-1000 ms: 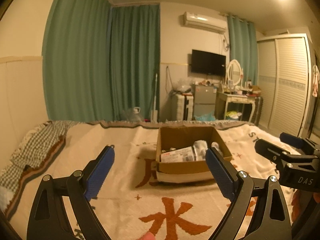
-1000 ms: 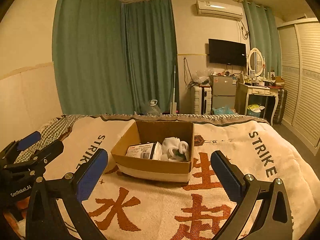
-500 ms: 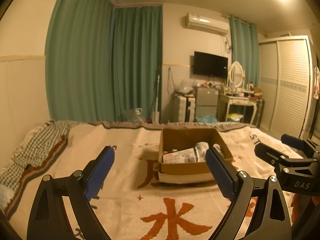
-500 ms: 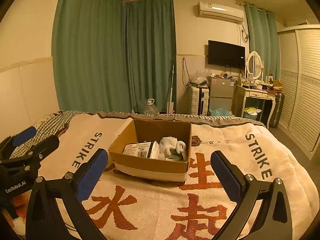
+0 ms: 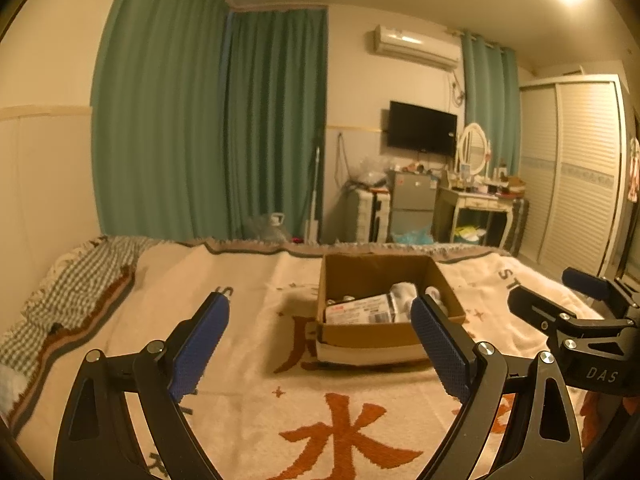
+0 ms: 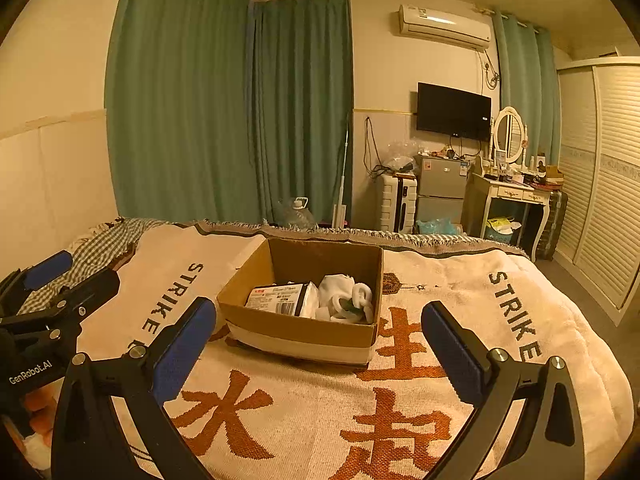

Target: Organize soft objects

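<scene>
An open cardboard box (image 5: 360,332) (image 6: 288,324) stands on the bed's cream blanket. It holds a white packet with a label (image 6: 280,298) and white rolled socks (image 6: 348,296); both also show in the left wrist view, the packet (image 5: 360,312) beside the socks (image 5: 404,292). My left gripper (image 5: 320,344) is open and empty, held above the blanket just short of the box. My right gripper (image 6: 320,348) is open and empty, also in front of the box. Each gripper shows at the other view's edge.
The cream blanket (image 6: 460,304) with orange characters and "STRIKE" lettering covers the bed. A checked cloth (image 5: 72,292) lies at the far left. Beyond the bed stand green curtains, a small fridge (image 6: 440,192), a dressing table (image 6: 512,200) and a wardrobe.
Both grippers have risen slightly and tilted up, so the box sits lower in both views. Their jaws stay open and empty.
</scene>
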Motion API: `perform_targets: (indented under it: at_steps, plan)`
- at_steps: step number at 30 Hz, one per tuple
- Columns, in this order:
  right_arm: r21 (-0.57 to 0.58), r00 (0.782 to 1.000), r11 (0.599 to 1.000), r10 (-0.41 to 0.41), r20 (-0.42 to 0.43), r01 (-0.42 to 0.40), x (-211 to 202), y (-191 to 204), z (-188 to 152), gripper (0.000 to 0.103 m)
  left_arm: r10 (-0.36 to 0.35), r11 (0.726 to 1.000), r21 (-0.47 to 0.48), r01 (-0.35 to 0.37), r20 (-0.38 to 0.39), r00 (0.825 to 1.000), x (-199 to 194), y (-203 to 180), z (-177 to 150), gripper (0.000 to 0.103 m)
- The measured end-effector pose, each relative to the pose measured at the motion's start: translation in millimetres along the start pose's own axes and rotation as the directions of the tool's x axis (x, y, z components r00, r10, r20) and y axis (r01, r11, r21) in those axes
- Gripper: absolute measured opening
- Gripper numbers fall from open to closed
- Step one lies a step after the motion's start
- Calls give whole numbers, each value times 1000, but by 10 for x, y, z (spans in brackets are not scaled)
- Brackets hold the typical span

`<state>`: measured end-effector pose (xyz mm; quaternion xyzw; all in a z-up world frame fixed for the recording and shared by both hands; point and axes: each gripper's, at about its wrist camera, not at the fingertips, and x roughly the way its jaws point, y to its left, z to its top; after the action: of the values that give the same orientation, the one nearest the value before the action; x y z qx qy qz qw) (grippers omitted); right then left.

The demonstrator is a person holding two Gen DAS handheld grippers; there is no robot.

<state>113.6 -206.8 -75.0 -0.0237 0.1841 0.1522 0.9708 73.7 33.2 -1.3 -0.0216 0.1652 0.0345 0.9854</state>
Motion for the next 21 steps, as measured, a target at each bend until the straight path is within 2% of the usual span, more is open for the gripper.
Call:
perform_targets:
  at_steps: [21]
  plan:
    - [9,1000,1000,2,-3,-2,-4,-45,1,103,4,1000,-3,-4,-2,1000,-24,13,-8,94]
